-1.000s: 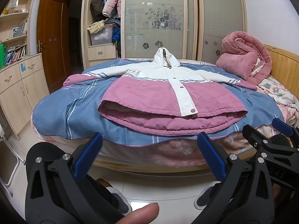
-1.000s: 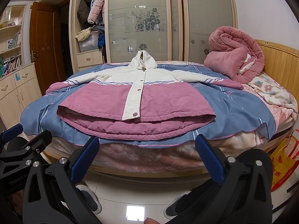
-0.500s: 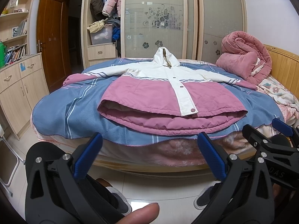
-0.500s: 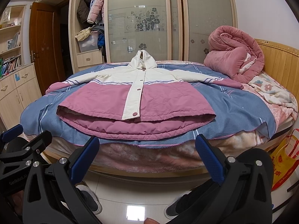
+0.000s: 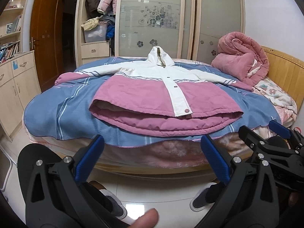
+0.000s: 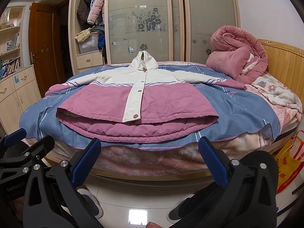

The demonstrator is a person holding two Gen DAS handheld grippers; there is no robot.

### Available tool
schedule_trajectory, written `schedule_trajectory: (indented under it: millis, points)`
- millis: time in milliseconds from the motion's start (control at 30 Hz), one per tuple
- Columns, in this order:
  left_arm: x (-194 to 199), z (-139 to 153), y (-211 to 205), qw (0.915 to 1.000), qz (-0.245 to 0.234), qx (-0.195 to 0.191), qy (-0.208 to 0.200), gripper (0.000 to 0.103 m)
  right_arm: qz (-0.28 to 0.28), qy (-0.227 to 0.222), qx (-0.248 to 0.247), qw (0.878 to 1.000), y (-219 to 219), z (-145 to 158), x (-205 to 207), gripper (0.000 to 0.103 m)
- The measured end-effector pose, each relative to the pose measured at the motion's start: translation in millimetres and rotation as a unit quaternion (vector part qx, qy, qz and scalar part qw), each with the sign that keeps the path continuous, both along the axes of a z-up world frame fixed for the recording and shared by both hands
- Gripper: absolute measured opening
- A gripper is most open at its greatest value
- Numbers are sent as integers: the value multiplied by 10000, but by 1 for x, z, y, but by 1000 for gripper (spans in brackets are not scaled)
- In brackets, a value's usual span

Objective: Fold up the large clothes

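Folding hasn't really started, by the look of it. The jacket [image 5: 152,93] is laid out flat on the bed [image 5: 57,117], buttoned up, hood at the far end, both sleeves spread wide, hem toward the near edge. All the folds are left to do. Left gripper [image 5: 152,159] and right gripper [image 6: 148,159] both hang spread apart and empty, down by the bed's near side, short of the hem, touching nothing. Fisheye warps things, so how short is hard to judge.

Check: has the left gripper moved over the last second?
No. The left gripper sits at the same spot below the jacket hem and bed edge.
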State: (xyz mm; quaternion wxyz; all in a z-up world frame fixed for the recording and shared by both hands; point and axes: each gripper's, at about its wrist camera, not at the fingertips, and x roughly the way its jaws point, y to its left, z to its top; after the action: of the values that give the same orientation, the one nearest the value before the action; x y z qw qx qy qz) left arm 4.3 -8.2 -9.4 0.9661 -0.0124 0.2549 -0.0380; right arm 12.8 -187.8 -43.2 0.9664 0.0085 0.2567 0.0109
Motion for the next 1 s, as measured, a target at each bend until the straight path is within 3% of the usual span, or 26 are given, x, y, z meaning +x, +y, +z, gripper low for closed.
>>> schedule_trajectory:
  millis: [1000]
  points:
    - [1,2,5,9999,149,24,32,101,3,-1,-1,10000,3,-1,1,102]
